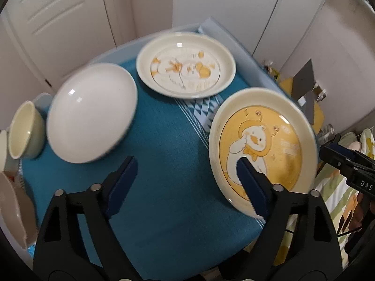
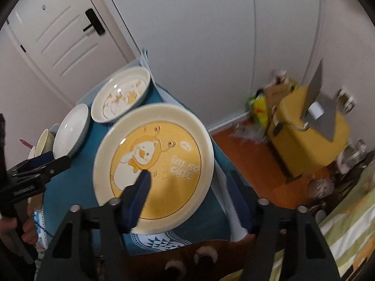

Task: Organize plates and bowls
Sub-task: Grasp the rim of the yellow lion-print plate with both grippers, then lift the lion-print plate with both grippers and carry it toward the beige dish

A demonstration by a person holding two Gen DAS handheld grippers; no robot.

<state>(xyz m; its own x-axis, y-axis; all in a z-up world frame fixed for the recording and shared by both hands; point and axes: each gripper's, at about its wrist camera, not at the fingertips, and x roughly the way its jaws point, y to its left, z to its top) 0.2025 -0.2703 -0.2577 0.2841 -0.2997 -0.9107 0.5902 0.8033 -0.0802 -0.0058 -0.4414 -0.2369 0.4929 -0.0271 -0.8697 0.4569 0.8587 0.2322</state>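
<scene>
A yellow cartoon plate (image 1: 264,149) lies on the blue cloth at the table's right edge; it also shows in the right wrist view (image 2: 161,164). A cream plate with an orange drawing (image 1: 186,64) sits at the far side (image 2: 121,94). A plain white plate (image 1: 92,111) lies at the left (image 2: 70,128). A pale yellow cup (image 1: 24,131) stands beyond it. My left gripper (image 1: 185,185) is open above bare cloth, its right finger over the yellow plate's near rim. My right gripper (image 2: 189,199) is open, its jaws on either side of the yellow plate's near right rim.
The table (image 1: 164,199) carries a blue cloth with a patterned stripe. A pinkish bowl (image 1: 11,210) sits at the left edge. A yellow box (image 2: 311,138) with clutter stands on the floor at right. A striped bedcover (image 2: 346,229) lies at lower right.
</scene>
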